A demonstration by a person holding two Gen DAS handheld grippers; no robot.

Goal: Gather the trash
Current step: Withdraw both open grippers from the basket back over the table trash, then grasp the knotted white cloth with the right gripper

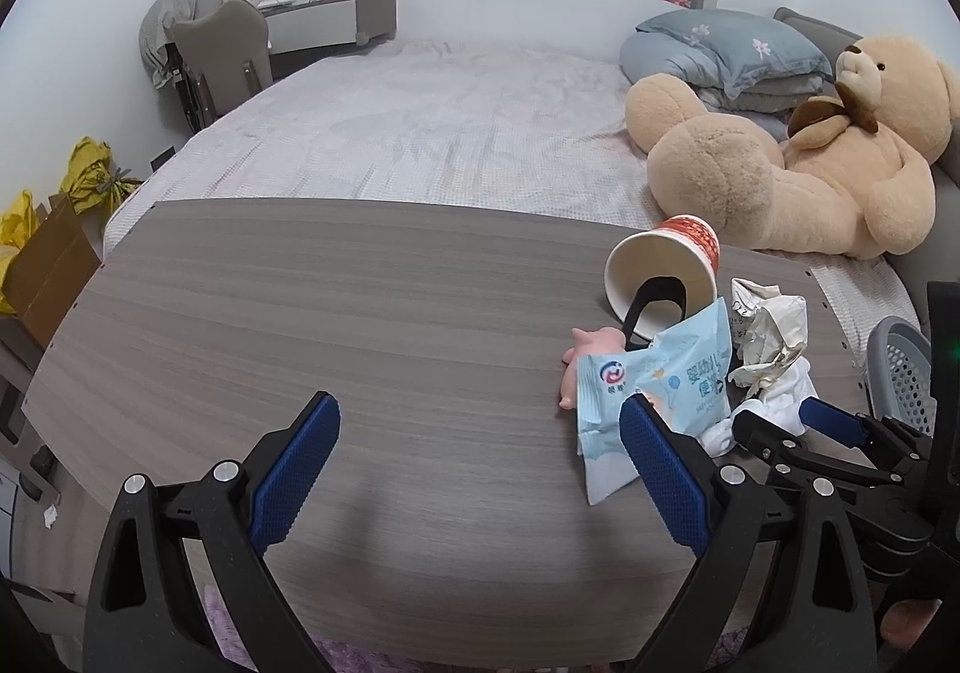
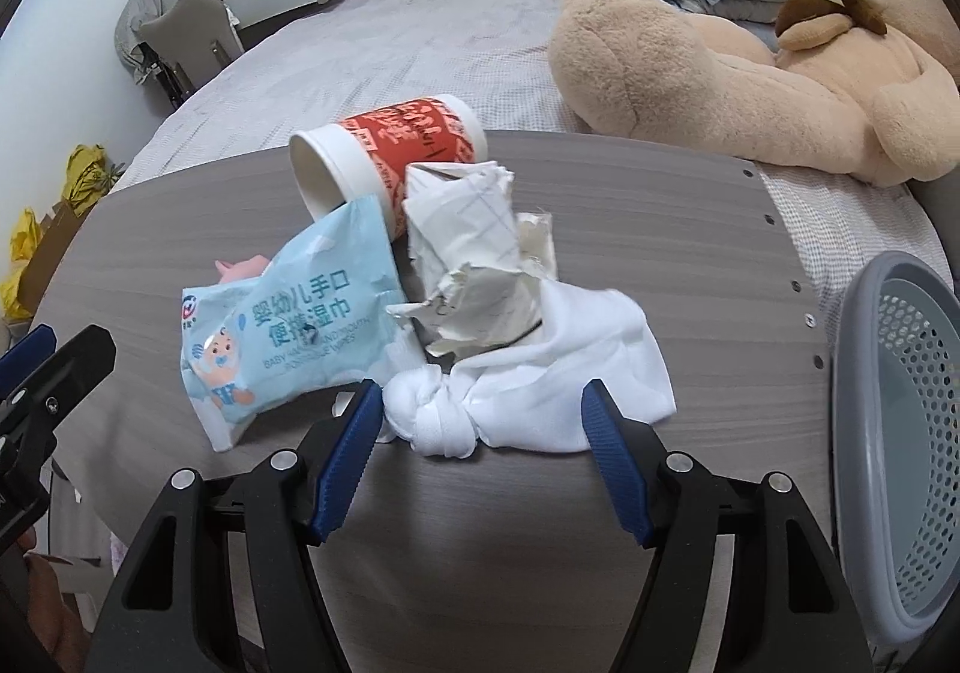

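Knotted white cloth (image 2: 516, 397) – soft; paper cup (image 2: 390, 157) cylindrical.

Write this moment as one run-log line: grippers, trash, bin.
left gripper: open, empty | right gripper: open, straddling knotted white cloth | wipes packet, crumpled paper, tipped paper cup: on table | grey basket: right

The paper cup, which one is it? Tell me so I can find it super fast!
Find the grey wooden table at the foot of the bed, then the trash heap on it. The paper cup lies on its side at the heap's far edge, nearest the big teddy bear. It is the only round, stiff piece: red printed outside, white inside, mouth facing the blue wipes packet.
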